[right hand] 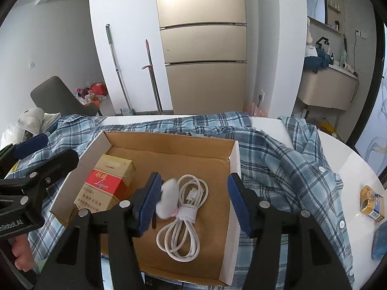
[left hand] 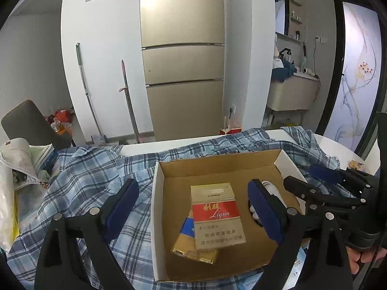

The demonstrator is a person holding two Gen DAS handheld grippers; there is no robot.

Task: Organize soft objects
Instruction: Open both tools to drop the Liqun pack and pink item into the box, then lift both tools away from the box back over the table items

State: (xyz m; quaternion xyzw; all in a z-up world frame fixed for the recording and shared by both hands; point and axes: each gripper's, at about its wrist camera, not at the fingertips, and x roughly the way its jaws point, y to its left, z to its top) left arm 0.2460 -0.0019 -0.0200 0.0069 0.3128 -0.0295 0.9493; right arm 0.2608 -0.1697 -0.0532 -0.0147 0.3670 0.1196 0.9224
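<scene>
A blue plaid shirt (left hand: 96,174) lies spread over the white table, and shows in the right wrist view (right hand: 278,154) too. An open cardboard box (left hand: 159,217) sits on the shirt. In it lie a red and gold cigarette pack (left hand: 215,215) over a second gold pack (left hand: 191,244), and a coiled white cable (right hand: 186,212) with a small white soft piece (right hand: 168,200). My left gripper (left hand: 193,210) is open above the packs. My right gripper (right hand: 193,200) is open above the cable; it shows at the right of the left wrist view (left hand: 312,178).
A gold and blue pack (right hand: 371,204) and a blue cloth (right hand: 381,241) lie on the table (right hand: 350,164) at the right. A bag and books (left hand: 26,159) crowd the left edge. A fridge (left hand: 183,72), two mop handles (left hand: 128,101) and a grey chair (left hand: 29,123) stand behind.
</scene>
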